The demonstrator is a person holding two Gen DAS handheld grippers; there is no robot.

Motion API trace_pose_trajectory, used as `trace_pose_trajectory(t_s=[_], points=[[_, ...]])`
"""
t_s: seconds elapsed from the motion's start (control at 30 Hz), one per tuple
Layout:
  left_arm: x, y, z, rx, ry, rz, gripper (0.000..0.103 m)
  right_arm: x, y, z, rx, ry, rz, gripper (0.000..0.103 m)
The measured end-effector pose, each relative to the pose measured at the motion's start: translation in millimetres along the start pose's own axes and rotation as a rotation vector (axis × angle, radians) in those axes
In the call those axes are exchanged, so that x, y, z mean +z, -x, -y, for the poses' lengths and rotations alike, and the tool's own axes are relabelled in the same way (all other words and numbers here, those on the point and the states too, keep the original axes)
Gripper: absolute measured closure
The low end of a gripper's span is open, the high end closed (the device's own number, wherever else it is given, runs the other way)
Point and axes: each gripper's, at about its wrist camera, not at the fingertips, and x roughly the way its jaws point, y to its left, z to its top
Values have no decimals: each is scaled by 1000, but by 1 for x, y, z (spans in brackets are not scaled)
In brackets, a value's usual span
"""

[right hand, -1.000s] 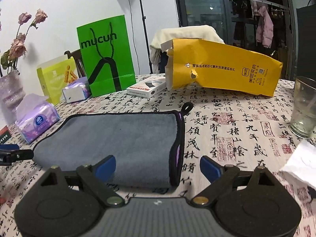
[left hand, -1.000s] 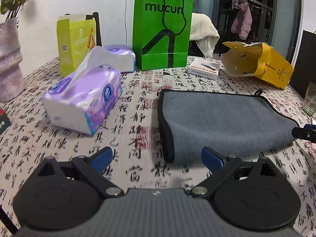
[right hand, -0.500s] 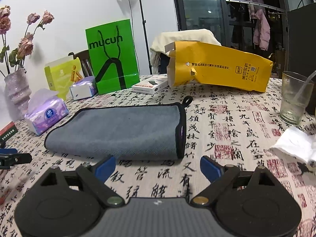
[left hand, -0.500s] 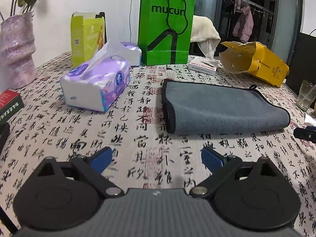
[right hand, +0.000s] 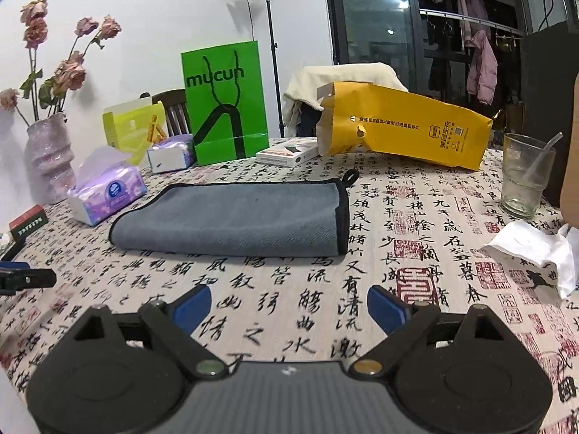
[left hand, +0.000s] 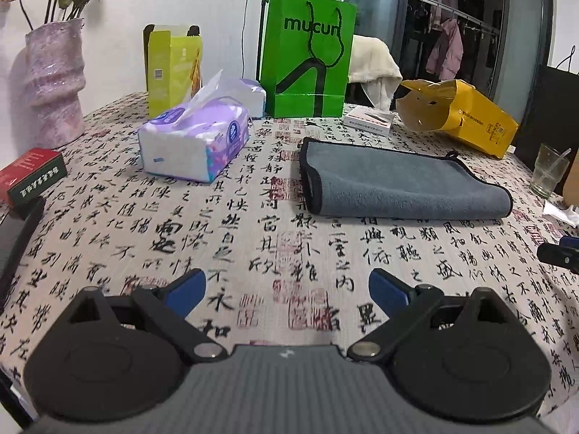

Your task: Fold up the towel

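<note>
The grey towel (left hand: 401, 188) with black trim lies folded flat on the calligraphy-print tablecloth (left hand: 253, 246); it also shows in the right wrist view (right hand: 235, 217), with its hanging loop at the far right corner. My left gripper (left hand: 287, 291) is open and empty, held back from the towel's near left end. My right gripper (right hand: 289, 305) is open and empty, held back from the towel's near right end. Each gripper's tip shows at the edge of the other's view.
A tissue pack (left hand: 195, 141), pink vase (left hand: 54, 83), red box (left hand: 32, 175), green bag (left hand: 307, 54), yellow-green carton (left hand: 173, 65), small white box (left hand: 369, 119) and yellow bag (left hand: 459, 115) ring the towel. A glass (right hand: 524, 177) and crumpled tissue (right hand: 535, 249) sit at the right.
Both grippers have pulled back from the towel toward the table's near side, staying open. The towel lies still and now sits farther off in both views.
</note>
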Motion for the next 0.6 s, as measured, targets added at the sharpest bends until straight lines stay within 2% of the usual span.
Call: trace_pose_trajectory(t_s=[0.2,0.6], points=[[-15,16,-1,-3,-13,3,4,-12,17,-7,0,3,11,7],[-37,59,-6,-15,-28,70,3,-33,66,-19,36,-12,35,6]])
